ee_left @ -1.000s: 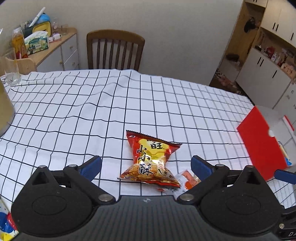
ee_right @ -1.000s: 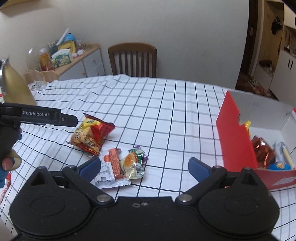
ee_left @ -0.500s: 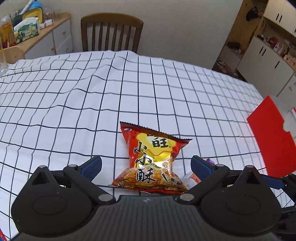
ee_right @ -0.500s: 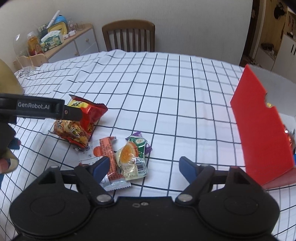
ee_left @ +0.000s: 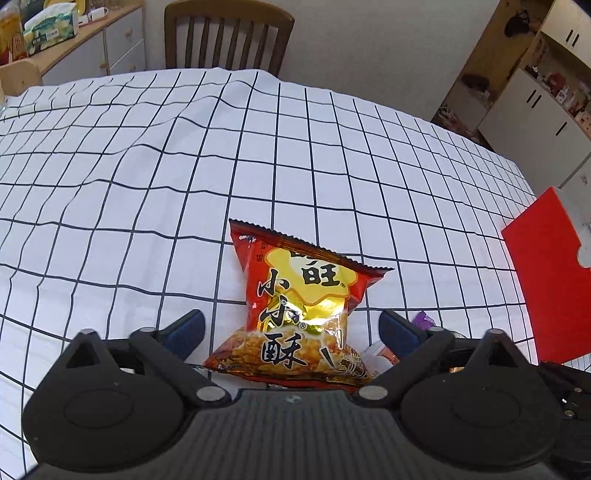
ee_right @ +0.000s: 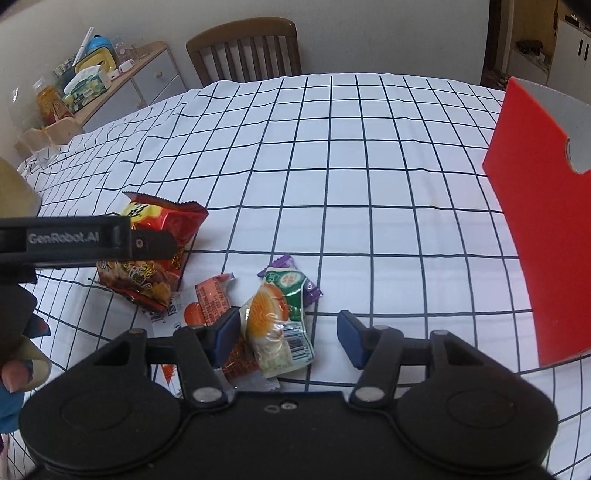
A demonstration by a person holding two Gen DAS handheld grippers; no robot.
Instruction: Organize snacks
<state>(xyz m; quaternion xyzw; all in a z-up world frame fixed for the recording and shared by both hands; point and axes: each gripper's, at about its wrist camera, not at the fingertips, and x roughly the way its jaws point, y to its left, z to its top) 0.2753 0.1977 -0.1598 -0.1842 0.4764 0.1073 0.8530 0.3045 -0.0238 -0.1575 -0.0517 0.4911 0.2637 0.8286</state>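
The left gripper [ee_left: 291, 326] hangs wide open over a red snack bag [ee_left: 301, 310] lying flat on the checked tablecloth [ee_left: 184, 155], its fingers either side of the bag. A red box [ee_left: 550, 280] stands at right, a chair [ee_left: 229, 35] beyond the table.

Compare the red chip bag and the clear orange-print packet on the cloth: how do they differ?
The red chip bag is opaque red and gold with large characters; the clear orange-print packet is see-through with a barcode.
The chip bag is plainly bigger and puffier than the packet.
The chip bag sits between the left tongs; the packet sits between the right tongs, overlapping other small wrappers.
Both lie on the checked tablecloth, ungripped, outside the red box.
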